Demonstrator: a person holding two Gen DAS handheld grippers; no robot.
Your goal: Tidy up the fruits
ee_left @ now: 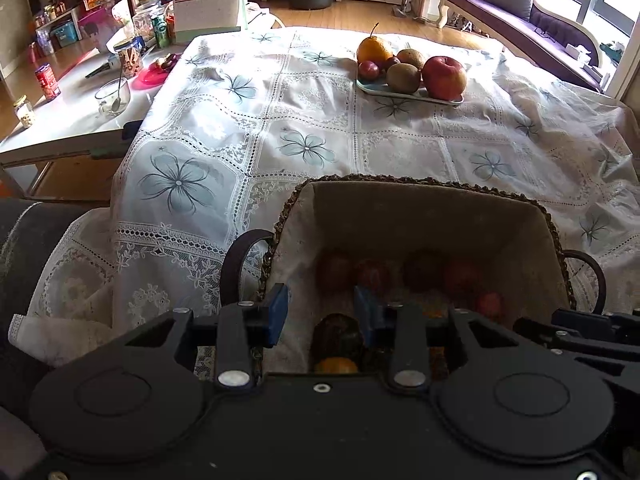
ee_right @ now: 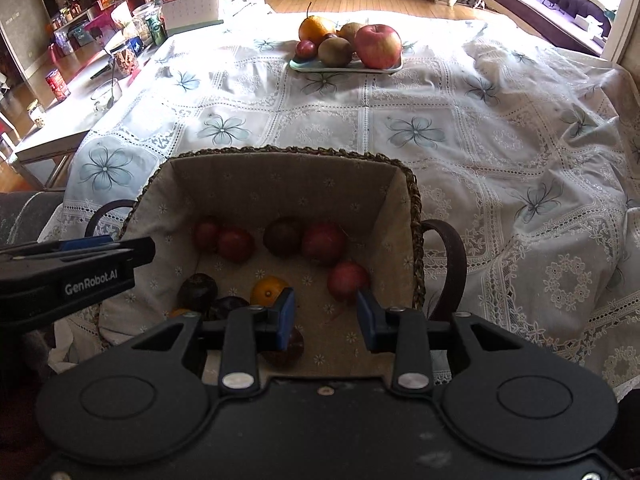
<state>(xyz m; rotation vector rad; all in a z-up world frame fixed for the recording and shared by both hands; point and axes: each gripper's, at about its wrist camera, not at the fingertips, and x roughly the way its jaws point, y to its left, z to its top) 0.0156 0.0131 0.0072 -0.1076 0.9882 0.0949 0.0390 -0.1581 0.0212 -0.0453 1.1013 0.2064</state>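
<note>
- Woven rectangular basket with beige floral cloth lining [ee_right: 280, 184] at near edge of white lace tablecloth with blue flower print [ee_right: 500, 128]; both grippers poised over its near end.
- Right hand-held black gripper with blue pads [ee_right: 326, 314]: jaws parted, nothing between them, over bare lining at the basket's near-right part.
- Small red round fruit [ee_right: 347, 278] just ahead of the right pad, slightly left of it; nearest candidate for the right gripper, a short forward reach.
- Small orange round fruit [ee_right: 269, 289] just ahead-left of the left pad; dark purple round fruits [ee_right: 198, 290] further left.
- Row of dark red round fruits [ee_right: 324, 242] along the far part of the basket floor, ahead of the jaws.
- Left hand-held black gripper with blue pads [ee_left: 322, 314]: jaws parted, empty, above the basket's near-left part; seen side-on at left edge of the right wrist view.
- Pale green flat tray [ee_right: 308, 66] well apart at far side of table, ahead and slightly left, already loaded: big red apple [ee_right: 378, 46], brown kiwis [ee_right: 335, 51], orange pear with stem [ee_right: 316, 29], small plum.
- Round fruits, no long axis: any jaw orientation likely fine.
- Judgement: pick from basket next, then long forward carry to tray; right gripper nearer to red fruit.
</note>
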